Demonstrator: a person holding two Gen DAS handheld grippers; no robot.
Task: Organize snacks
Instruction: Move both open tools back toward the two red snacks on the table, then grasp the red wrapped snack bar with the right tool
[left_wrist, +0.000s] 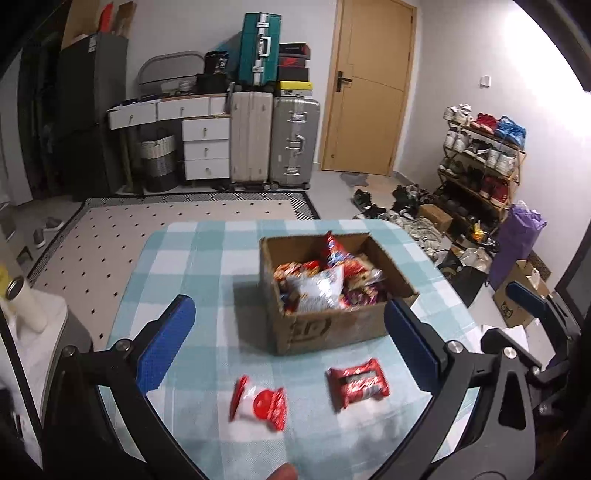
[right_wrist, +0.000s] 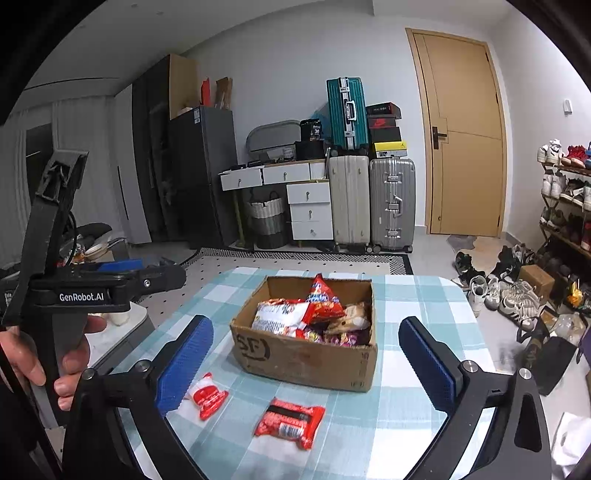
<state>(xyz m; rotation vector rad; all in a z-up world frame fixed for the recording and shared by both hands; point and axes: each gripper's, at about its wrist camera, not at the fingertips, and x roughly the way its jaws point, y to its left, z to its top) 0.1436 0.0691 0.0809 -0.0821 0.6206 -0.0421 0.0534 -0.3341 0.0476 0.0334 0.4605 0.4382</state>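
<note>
Here, both your jaws wide apart, nothing between: left gripper (left_wrist: 290, 341), right gripper (right_wrist: 304, 360). Cardboard box (right_wrist: 306, 360) full of snacks, mid-table (right_wrist: 424, 295), straight ahead. Red packet (right_wrist: 290, 426) and red-white packet (right_wrist: 207, 398) loose on checked cloth, just before box, apart from each other. Suitcases (right_wrist: 369, 199), shoe rack (left_wrist: 480, 162) well behind.

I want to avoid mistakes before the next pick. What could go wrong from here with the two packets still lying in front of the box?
1. The box is already heaped, and a red bag sticks up above its rim; another packet may slide off.
2. The red packet and the red-and-white packet lie flat on the cloth, so the tongs may pinch the cloth too.
3. Both packets lie close together; the two open tongs could collide.
</note>
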